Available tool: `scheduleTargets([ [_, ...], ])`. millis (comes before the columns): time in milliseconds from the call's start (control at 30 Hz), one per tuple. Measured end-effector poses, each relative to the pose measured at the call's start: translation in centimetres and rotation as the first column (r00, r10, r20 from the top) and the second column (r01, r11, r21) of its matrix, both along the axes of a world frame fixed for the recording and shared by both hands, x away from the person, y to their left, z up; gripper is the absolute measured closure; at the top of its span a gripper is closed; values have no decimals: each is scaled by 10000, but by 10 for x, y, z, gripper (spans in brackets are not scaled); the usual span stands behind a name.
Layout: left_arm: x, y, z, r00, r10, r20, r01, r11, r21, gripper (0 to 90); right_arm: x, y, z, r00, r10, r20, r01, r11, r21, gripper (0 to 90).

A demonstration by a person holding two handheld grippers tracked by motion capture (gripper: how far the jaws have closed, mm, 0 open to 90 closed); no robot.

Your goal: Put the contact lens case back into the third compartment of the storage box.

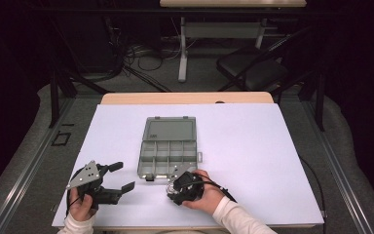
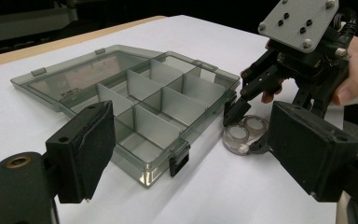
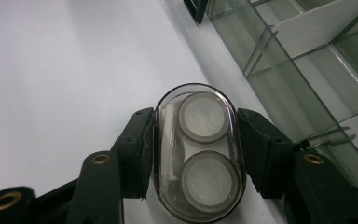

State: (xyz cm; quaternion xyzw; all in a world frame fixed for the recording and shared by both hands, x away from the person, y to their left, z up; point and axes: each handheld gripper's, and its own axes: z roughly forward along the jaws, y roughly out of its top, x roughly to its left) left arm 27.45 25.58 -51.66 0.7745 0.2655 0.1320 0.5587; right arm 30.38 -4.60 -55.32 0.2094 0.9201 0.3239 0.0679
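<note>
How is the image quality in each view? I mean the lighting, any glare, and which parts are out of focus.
High view: the white table is evenly lit, the room behind is dark. Left gripper view: the compartment box is sharp with soft reflections; the near jaws are slightly blurred. Right gripper view: the right gripper closed on the small oval case is in focus, though the case's clear plastic looks hazy.

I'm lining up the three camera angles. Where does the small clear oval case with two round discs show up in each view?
High view: oval case lies bottom centre, under the right gripper.
Left gripper view: centre right, on the white sheet.
Right gripper view: bottom centre, clamped between the pads.
Shared landmark: the open compartment box beside it.
</note>
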Motion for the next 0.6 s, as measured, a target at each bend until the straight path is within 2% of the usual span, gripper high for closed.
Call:
scheduleTargets([
  [600, 0, 0, 0, 10000, 34, -6, -34, 10000, 15, 160, 1, 0, 1, 10000, 78, -20, -78, 9999, -64, 487],
])
